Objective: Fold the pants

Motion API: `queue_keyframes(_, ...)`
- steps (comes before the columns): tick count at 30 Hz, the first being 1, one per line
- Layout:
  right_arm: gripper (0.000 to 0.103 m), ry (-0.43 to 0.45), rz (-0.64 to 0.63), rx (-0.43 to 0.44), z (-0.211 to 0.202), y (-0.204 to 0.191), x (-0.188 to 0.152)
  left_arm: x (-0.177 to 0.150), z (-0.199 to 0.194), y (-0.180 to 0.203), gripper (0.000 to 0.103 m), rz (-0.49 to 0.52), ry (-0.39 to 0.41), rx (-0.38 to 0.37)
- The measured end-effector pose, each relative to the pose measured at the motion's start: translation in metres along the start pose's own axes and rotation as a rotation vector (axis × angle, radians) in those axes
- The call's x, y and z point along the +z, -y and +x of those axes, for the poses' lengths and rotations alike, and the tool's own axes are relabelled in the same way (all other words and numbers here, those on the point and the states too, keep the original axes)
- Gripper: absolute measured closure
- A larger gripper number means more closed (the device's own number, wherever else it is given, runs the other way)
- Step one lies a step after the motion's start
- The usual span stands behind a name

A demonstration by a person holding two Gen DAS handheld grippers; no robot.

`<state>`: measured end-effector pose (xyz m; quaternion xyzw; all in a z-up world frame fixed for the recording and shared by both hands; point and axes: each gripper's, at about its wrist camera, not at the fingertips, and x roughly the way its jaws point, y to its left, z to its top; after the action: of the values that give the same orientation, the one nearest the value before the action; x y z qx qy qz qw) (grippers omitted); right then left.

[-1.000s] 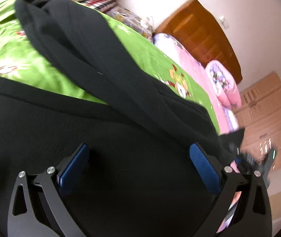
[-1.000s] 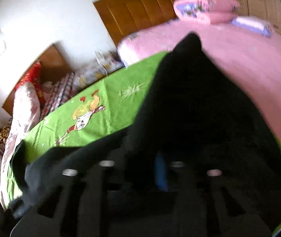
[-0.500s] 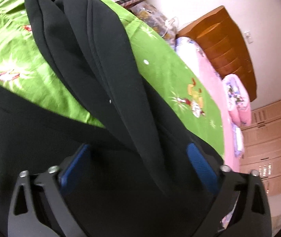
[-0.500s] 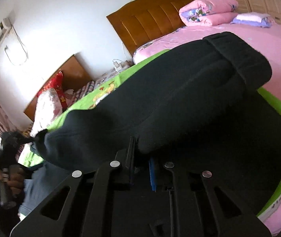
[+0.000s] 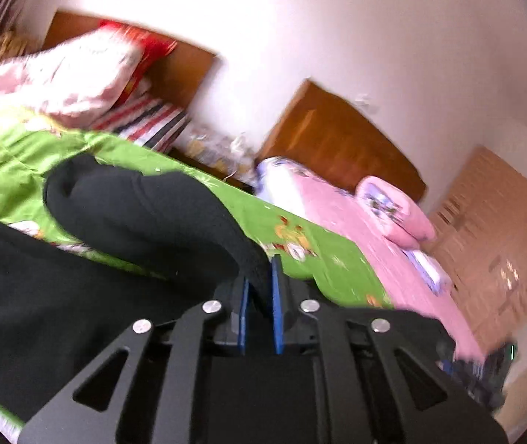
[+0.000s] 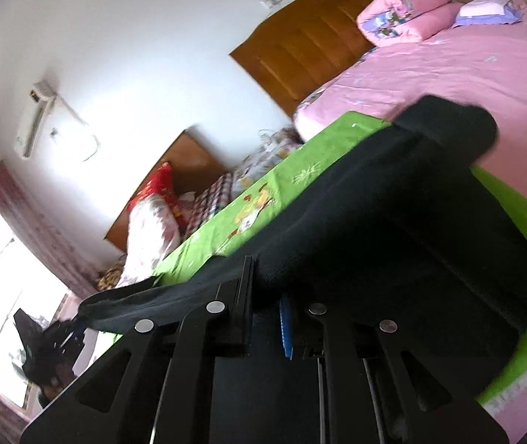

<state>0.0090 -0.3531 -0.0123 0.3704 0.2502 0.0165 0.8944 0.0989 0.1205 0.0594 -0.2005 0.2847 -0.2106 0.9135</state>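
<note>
The black pants (image 5: 144, 218) lie on a green sheet (image 5: 307, 240) on the bed. My left gripper (image 5: 259, 285) is shut on a fold of the pants, cloth pinched between its blue pads and lifted off the bed. In the right wrist view my right gripper (image 6: 267, 288) is shut on the pants (image 6: 393, 199) too; the raised cloth stretches away from it, with a cuffed end at the far right. The left gripper shows blurred at the lower left of that view (image 6: 52, 347), holding the other end.
The green sheet (image 6: 256, 207) covers the near bed. A pink bed (image 6: 467, 66) with a folded pink quilt (image 6: 407, 11) stands beyond it. Wooden headboards (image 5: 337, 140) and pillows (image 5: 78, 74) line the white wall. A wardrobe (image 5: 504, 229) is at the right.
My left gripper has shut on the pants and lifted, its view swinging up toward the wall. My right gripper stays shut and has raised the cloth higher.
</note>
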Motion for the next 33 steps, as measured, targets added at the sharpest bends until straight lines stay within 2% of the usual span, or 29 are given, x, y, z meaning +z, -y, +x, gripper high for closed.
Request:
queue_keyframes(2,0.089,-0.049,0.002,-0.015,-0.008,0.013,-0.010,-0.031,-0.015,0.000,0.080,0.033,-0.036,-0.001)
queue_keyframes(3,0.088,-0.087,0.017,-0.037,-0.009,0.023,-0.018,-0.051,-0.020,-0.008,0.078,0.029,-0.067,0.006)
queue_keyframes(4,0.085,-0.118,0.036,-0.058,-0.008,0.032,-0.025,-0.069,-0.020,-0.019,0.062,0.015,-0.113,0.012)
queue_keyframes(5,0.076,-0.152,0.062,-0.081,-0.006,0.042,-0.033,-0.078,-0.017,-0.027,0.042,0.001,-0.153,0.013)
queue_keyframes(6,0.068,-0.182,0.108,-0.115,-0.003,0.056,-0.041,-0.089,-0.013,-0.043,0.036,-0.039,-0.200,0.027)
queue_keyframes(7,0.068,-0.178,0.141,-0.096,-0.004,0.064,-0.044,-0.095,-0.007,-0.053,0.034,-0.081,-0.222,0.039)
queue_keyframes(8,0.062,-0.157,0.170,-0.049,-0.009,0.070,-0.044,-0.098,-0.005,-0.060,0.033,-0.116,-0.233,0.028)
queue_keyframes(9,0.052,-0.152,0.176,-0.036,-0.011,0.071,-0.043,-0.096,-0.005,-0.067,0.031,-0.146,-0.221,-0.006)
queue_keyframes(10,0.040,-0.141,0.169,-0.038,-0.013,0.070,-0.040,-0.092,-0.004,-0.071,0.023,-0.165,-0.216,-0.012)
queue_keyframes(11,0.035,-0.116,0.144,-0.067,-0.018,0.067,-0.036,-0.088,-0.005,-0.071,0.015,-0.179,-0.203,0.003)
queue_keyframes(12,0.031,-0.096,0.125,-0.096,-0.021,0.065,-0.034,-0.084,-0.004,-0.070,0.013,-0.184,-0.191,0.015)
queue_keyframes(14,0.031,-0.056,0.095,-0.129,-0.029,0.063,-0.029,-0.078,-0.002,-0.065,0.012,-0.184,-0.179,0.006)
queue_keyframes(17,0.031,-0.016,0.121,-0.142,-0.035,0.075,-0.023,-0.072,0.000,-0.061,0.008,-0.189,-0.181,-0.007)
queue_keyframes(21,0.041,0.027,0.160,-0.142,-0.038,0.095,-0.016,-0.060,0.015,-0.042,0.007,-0.166,-0.200,0.001)
queue_keyframes(23,0.045,0.049,0.179,-0.129,-0.039,0.102,-0.012,-0.054,0.022,-0.034,0.003,-0.158,-0.203,0.012)
queue_keyframes(28,0.051,0.057,0.146,-0.156,-0.032,0.101,-0.014,-0.047,0.044,-0.018,0.002,-0.100,-0.255,0.108)
queue_keyframes(33,0.051,0.043,0.126,-0.155,-0.034,0.099,-0.019,-0.052,0.032,-0.029,0.002,-0.154,-0.244,0.085)
